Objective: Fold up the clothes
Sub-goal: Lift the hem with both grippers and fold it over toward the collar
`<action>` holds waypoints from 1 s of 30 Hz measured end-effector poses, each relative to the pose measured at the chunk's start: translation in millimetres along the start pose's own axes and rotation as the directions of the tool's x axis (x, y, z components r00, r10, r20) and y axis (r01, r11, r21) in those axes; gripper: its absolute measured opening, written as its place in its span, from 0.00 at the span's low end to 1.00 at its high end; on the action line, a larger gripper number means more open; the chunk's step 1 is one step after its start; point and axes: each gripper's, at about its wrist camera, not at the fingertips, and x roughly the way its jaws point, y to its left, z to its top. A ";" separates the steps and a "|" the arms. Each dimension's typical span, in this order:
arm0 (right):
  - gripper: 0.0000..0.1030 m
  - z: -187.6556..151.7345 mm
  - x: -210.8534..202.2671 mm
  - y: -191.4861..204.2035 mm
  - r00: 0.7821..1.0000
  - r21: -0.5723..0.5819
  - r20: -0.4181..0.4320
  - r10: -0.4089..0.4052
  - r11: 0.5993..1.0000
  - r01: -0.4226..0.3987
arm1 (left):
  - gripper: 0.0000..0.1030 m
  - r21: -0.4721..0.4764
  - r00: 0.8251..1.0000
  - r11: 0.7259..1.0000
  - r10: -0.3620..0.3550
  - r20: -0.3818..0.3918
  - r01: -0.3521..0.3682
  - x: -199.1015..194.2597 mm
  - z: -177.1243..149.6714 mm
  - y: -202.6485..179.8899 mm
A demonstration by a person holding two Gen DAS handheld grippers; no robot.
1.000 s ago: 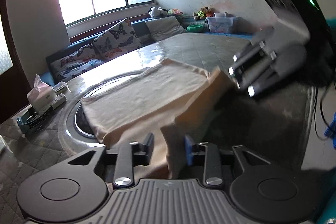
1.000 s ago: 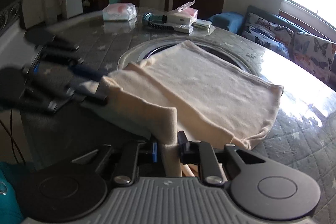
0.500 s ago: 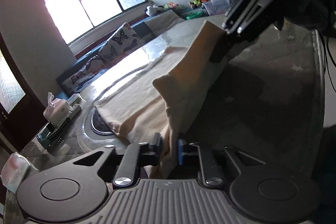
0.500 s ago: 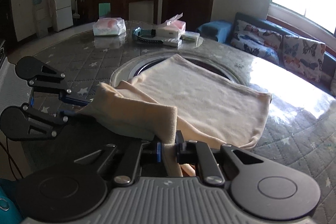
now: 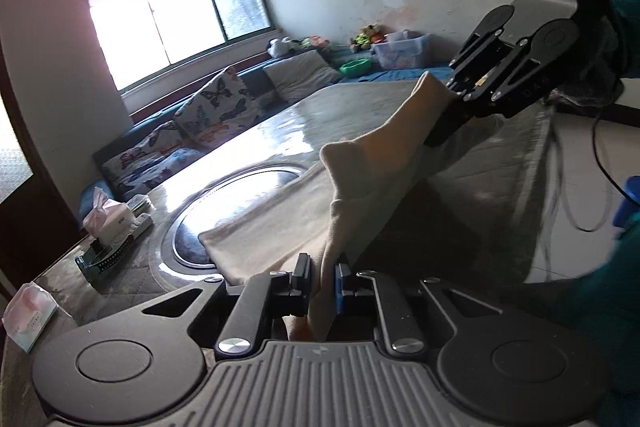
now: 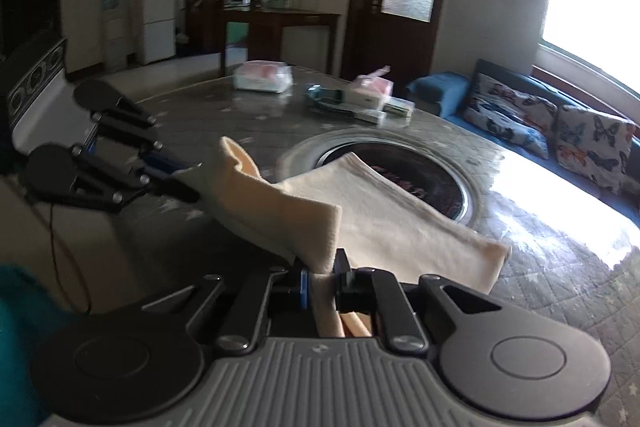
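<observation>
Table [image 6: 540, 267] lower now, cloth [image 5: 360, 179] hoisted higher — both hand-held grippers clamped.

Round quilted table [image 6: 560, 267]: cream cloth [image 6: 400, 219], tissue box [image 6: 370, 93], wrapped pack [image 6: 262, 77].

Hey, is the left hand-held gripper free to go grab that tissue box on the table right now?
Probably not as things stand: the left hand-held gripper is shut on the cream cloth, which it shares with the right hand-held gripper. The tissue box sits unobstructed.
</observation>
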 end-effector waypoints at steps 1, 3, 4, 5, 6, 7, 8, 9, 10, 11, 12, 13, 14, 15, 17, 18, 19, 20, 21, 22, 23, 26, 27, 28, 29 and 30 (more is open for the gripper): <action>0.10 -0.5 -6.0 5.0 1.000 -0.003 -0.005 0.009 1.000 -0.009 | 0.13 0.006 1.000 1.000 -0.007 -0.004 0.007 -4.6 -0.5 -3.2; 0.10 -0.7 -11.3 10.5 1.000 -0.006 -0.021 0.017 1.000 -0.017 | 0.13 0.013 1.000 1.000 -0.018 -0.006 0.018 -8.9 -1.0 -7.1; 0.09 -0.7 -12.6 12.6 0.999 -0.010 -0.028 0.016 1.000 -0.016 | 0.13 0.011 1.000 1.000 -0.022 -0.006 0.022 -8.5 -1.0 -7.2; 0.09 0.1 -12.3 12.1 0.999 -0.010 -0.032 0.013 1.000 -0.013 | 0.13 0.005 1.000 1.000 -0.023 -0.005 0.023 -6.6 -0.3 -5.6; 0.09 1.3 -11.5 10.3 0.999 -0.003 -0.034 0.010 1.000 -0.010 | 0.13 -0.005 1.000 1.000 -0.022 -0.003 0.022 -3.4 1.1 -2.6; 0.09 2.4 -10.7 8.4 0.999 0.004 -0.036 0.008 1.000 -0.008 | 0.13 -0.014 1.000 1.000 -0.020 0.000 0.020 -0.2 2.4 0.4; 0.09 4.0 -9.0 4.5 0.999 0.016 -0.035 0.003 1.000 -0.002 | 0.13 -0.026 1.000 1.000 -0.016 0.002 0.016 3.6 4.4 4.0; 0.09 6.3 -7.3 0.3 0.999 0.029 -0.034 0.003 1.000 -0.002 | 0.13 -0.041 1.000 0.999 -0.012 0.005 0.012 7.8 6.7 7.9; 0.09 9.1 -4.9 -4.9 0.999 0.039 -0.034 0.002 0.999 0.000 | 0.13 -0.055 1.000 0.998 -0.009 0.009 0.009 12.3 9.2 12.9; 0.09 11.9 -2.5 -10.2 0.999 0.050 -0.035 0.000 0.999 0.001 | 0.13 -0.070 1.000 0.998 -0.006 0.013 0.007 17.1 12.2 18.3; 0.09 15.7 1.2 -16.0 0.999 0.054 -0.037 0.000 0.999 0.002 | 0.12 -0.084 1.000 0.996 -0.002 0.016 0.003 22.9 15.9 24.3; 0.09 19.5 5.0 -21.8 0.999 0.058 -0.039 -0.001 0.998 0.003 | 0.12 -0.097 1.000 0.995 0.003 0.016 -0.001 29.3 19.7 30.8; 0.09 23.8 9.8 -28.4 0.999 0.063 -0.041 -0.004 0.998 0.006 | 0.12 -0.110 1.000 0.994 0.007 0.017 -0.005 35.7 23.4 37.3; 0.09 27.1 13.4 -32.9 0.999 0.065 -0.042 -0.006 0.998 0.009 | 0.12 -0.122 1.000 0.992 0.011 0.015 -0.009 43.3 27.2 44.3; 0.09 38.2 29.3 -51.0 0.998 0.077 -0.055 -0.012 0.997 0.016 | 0.12 -0.142 1.000 0.990 0.016 0.004 -0.015 63.0 33.4 58.4; 0.09 42.5 36.9 -59.4 0.998 0.085 -0.063 -0.011 0.996 0.016 | 0.12 -0.151 1.000 0.988 0.019 -0.005 -0.020 74.3 35.9 65.4; 0.09 46.9 45.9 -68.4 0.997 0.090 -0.070 -0.014 0.996 0.020 | 0.12 -0.159 1.000 0.987 0.021 -0.016 -0.023 86.6 37.7 72.0; 0.09 50.6 55.2 -76.6 0.997 0.095 -0.077 -0.018 0.995 0.026 | 0.12 -0.166 0.999 0.986 0.021 -0.029 -0.026 99.6 38.8 78.5; 0.09 53.0 65.6 -84.7 0.996 0.099 -0.087 -0.023 0.995 0.031 | 0.12 -0.178 0.999 0.984 0.023 -0.048 -0.031 113.5 38.6 84.4; 0.09 55.3 76.2 -92.8 0.995 0.101 -0.097 -0.027 0.994 0.036 | 0.12 -0.192 0.997 0.981 0.027 -0.071 -0.040 128.1 37.6 90.0; 0.09 55.4 88.7 -100.9 0.993 0.119 -0.113 -0.026 0.992 0.040 | 0.12 -0.206 0.995 0.977 0.030 -0.094 -0.049 142.7 36.5 95.5; 0.09 48.6 126.5 -120.7 0.987 0.171 -0.156 -0.041 0.983 0.068 | 0.12 -0.242 0.988 0.967 0.037 -0.153 -0.074 180.9 31.4 109.3; 0.09 43.3 137.9 -123.8 0.984 0.178 -0.174 -0.046 0.981 0.078 | 0.12 -0.256 0.985 0.963 0.040 -0.165 -0.082 190.1 29.0 112.6; 0.11 37.8 146.2 -126.6 0.981 0.193 -0.184 -0.060 0.976 0.096 | 0.12 -0.270 0.984 0.959 0.044 -0.175 -0.091 196.5 27.0 115.5; 0.13 32.3 154.2 -129.4 0.978 0.209 -0.193 -0.075 0.971 0.116 | 0.12 -0.284 0.982 0.954 0.048 -0.182 -0.099 201.0 25.3 118.1; 0.15 27.3 154.2 -133.1 0.978 0.237 -0.187 -0.088 0.962 0.132 | 0.12 -0.297 0.981 0.949 0.051 -0.189 -0.107 205.4 23.7 120.6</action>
